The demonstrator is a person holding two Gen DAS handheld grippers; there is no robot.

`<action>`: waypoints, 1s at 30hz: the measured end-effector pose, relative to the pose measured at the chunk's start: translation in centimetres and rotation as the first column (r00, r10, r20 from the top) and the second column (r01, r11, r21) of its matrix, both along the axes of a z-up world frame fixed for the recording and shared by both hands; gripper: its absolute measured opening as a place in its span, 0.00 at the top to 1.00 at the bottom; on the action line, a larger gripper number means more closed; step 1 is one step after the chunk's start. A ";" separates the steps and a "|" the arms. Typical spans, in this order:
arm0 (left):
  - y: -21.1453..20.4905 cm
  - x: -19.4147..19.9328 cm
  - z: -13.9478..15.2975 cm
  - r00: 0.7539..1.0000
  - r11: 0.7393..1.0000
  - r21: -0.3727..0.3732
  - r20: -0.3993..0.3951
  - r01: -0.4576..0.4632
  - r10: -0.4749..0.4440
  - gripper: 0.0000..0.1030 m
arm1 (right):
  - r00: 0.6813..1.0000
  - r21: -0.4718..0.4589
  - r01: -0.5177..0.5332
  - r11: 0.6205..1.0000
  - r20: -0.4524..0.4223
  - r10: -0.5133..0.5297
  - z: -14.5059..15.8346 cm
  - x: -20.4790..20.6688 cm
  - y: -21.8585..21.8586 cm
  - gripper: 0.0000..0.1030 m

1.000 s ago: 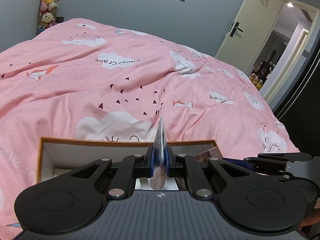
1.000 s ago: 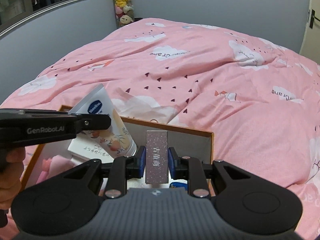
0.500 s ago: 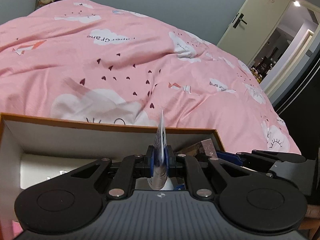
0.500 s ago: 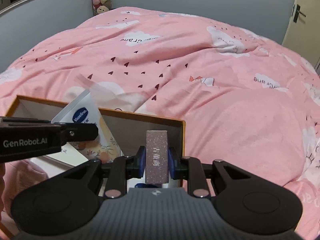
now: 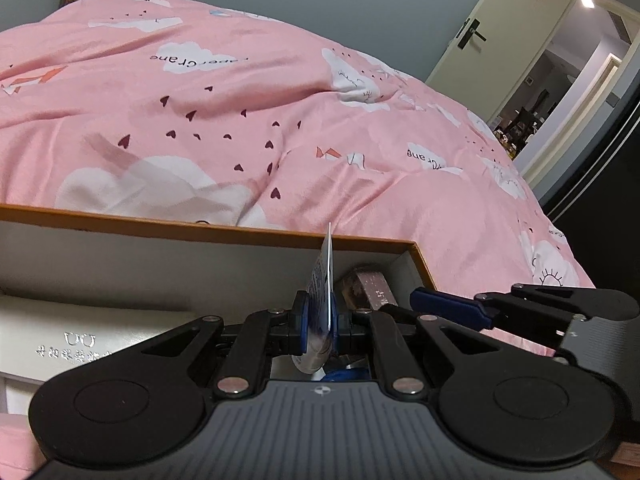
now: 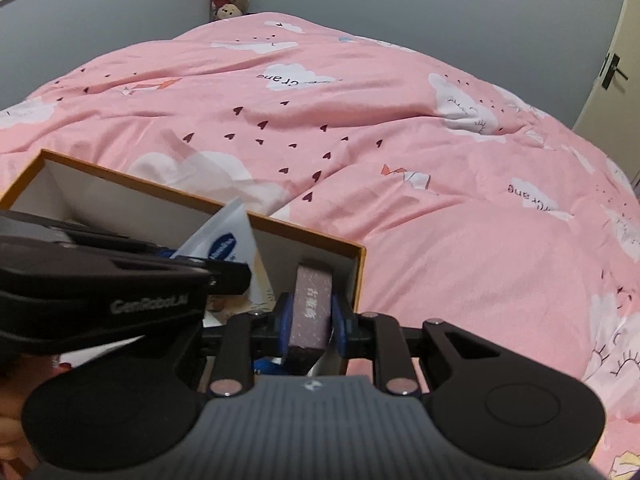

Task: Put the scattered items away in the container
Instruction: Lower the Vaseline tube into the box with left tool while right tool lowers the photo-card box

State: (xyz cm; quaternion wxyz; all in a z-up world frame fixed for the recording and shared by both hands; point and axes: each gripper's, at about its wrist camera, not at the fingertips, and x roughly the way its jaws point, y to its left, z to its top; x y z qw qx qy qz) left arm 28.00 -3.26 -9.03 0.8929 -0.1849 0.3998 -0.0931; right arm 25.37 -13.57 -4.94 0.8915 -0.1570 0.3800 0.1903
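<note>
1. Our left gripper (image 5: 319, 322) is clamped tight on a Vaseline lotion tube (image 5: 323, 280), which stands edge-on with its crimped end up, over the open orange-rimmed box (image 5: 224, 229).
2. We judge the tube light and soft (it flexes where squeezed), so a hold low on its fuller body looks safer than on the thin crimp.
3. Our right gripper (image 6: 309, 322) is closed around a speckled mauve carton (image 6: 311, 307), held upright at the box's right corner (image 6: 362, 256).
4. The carton looks stiff and light; its flat sides suit the pads, though hard squeezing could dent the card.
5. A white printed box (image 5: 76, 336) already lies inside, and the pink cloud-print duvet (image 6: 400, 140) spreads beyond.
</note>
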 end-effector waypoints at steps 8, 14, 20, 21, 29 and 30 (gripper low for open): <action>-1.0 -0.1 -0.6 1.000 0.999 0.038 0.008 -0.002 0.002 0.89 | 0.999 -0.002 -0.027 1.000 0.036 0.027 1.4 -2.4 -0.8 0.71; -2.5 -0.1 -0.8 1.000 0.997 0.076 0.017 -0.012 0.010 0.89 | 0.999 -0.026 -0.004 1.000 0.049 0.005 1.4 -3.4 -1.7 0.69; -3.5 0.0 -1.0 1.000 0.996 0.092 -0.020 -0.002 0.004 0.85 | 0.999 -0.008 0.033 0.999 0.019 -0.033 0.8 -3.5 -2.8 0.69; -3.5 0.0 -0.9 1.000 0.996 0.086 -0.023 0.003 -0.001 0.85 | 0.999 -0.004 0.036 0.999 0.015 -0.036 0.7 -3.6 -3.0 0.69; -3.2 0.1 -0.7 0.997 1.000 0.025 -0.072 0.012 -0.010 0.78 | 0.998 0.017 0.060 0.998 -0.004 -0.060 0.4 -4.2 -3.9 0.69; -3.1 0.2 -0.6 0.997 1.000 0.022 -0.074 0.014 -0.012 0.77 | 0.998 0.019 0.062 0.998 -0.007 -0.062 0.3 -4.3 -3.9 0.69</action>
